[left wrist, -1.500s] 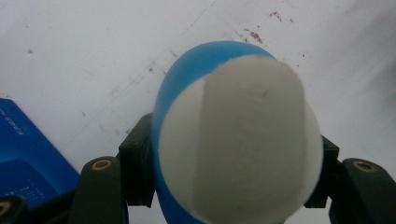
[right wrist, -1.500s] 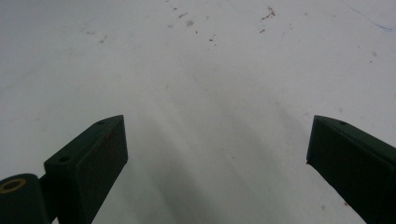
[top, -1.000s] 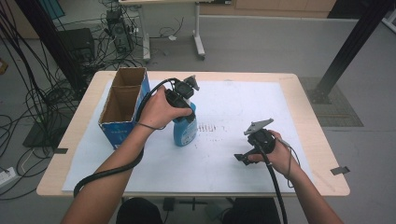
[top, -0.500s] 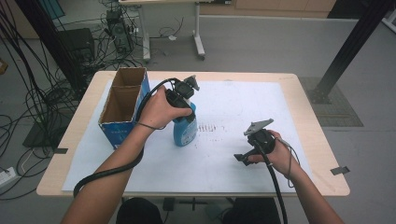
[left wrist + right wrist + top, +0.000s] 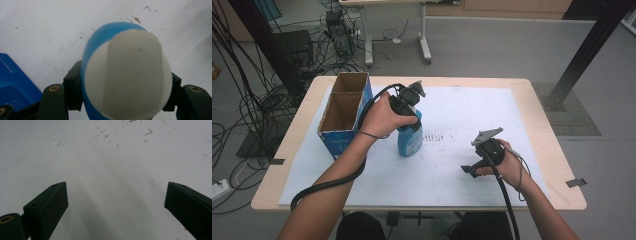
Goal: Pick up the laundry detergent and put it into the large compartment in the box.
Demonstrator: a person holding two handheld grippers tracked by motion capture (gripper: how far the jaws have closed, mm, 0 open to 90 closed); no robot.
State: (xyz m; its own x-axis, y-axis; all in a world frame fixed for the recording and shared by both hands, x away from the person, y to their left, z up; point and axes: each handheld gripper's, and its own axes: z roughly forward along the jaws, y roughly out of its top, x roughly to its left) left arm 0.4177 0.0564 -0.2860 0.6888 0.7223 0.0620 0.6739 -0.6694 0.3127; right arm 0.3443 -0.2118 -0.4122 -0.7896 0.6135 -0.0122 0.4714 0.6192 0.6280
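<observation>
Left gripper [image 5: 408, 111] clamped on upright blue bottle [image 5: 410, 139] from above, probably near its cap; right gripper [image 5: 472, 170], jaws apart, idle well right.

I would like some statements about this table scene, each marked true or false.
1. The left tool is closed on the blue bottle. True.
2. The right tool holds a white cap. False: its jaws stand open with nothing between them.
3. The cardboard box stands on the far side of the bottle from the right tool. True.
4. The bottle lies flat on the white sheet. False: it stands upright.
</observation>
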